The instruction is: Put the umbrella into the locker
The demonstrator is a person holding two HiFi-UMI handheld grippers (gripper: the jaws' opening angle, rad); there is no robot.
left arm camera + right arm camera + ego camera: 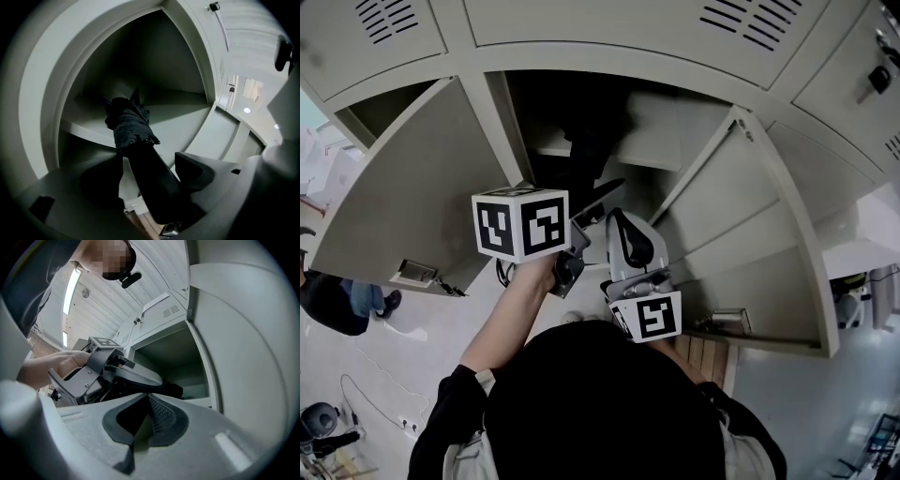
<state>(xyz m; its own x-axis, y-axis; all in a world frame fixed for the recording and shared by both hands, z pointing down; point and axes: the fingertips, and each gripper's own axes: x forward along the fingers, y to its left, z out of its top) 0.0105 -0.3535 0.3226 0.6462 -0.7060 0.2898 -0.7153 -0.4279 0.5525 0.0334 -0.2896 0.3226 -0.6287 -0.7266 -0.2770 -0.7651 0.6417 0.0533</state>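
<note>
Jaws on my left gripper (147, 171) gape wide around the umbrella (129, 124), which lies lengthwise straight ahead into the locker (187, 110); right gripper (145, 416) closed, empty

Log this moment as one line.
left hand-held gripper open, jaws either side of folded black fabric umbrella | umbrella on grey metal locker shelf | right hand-held gripper shut, empty
</note>
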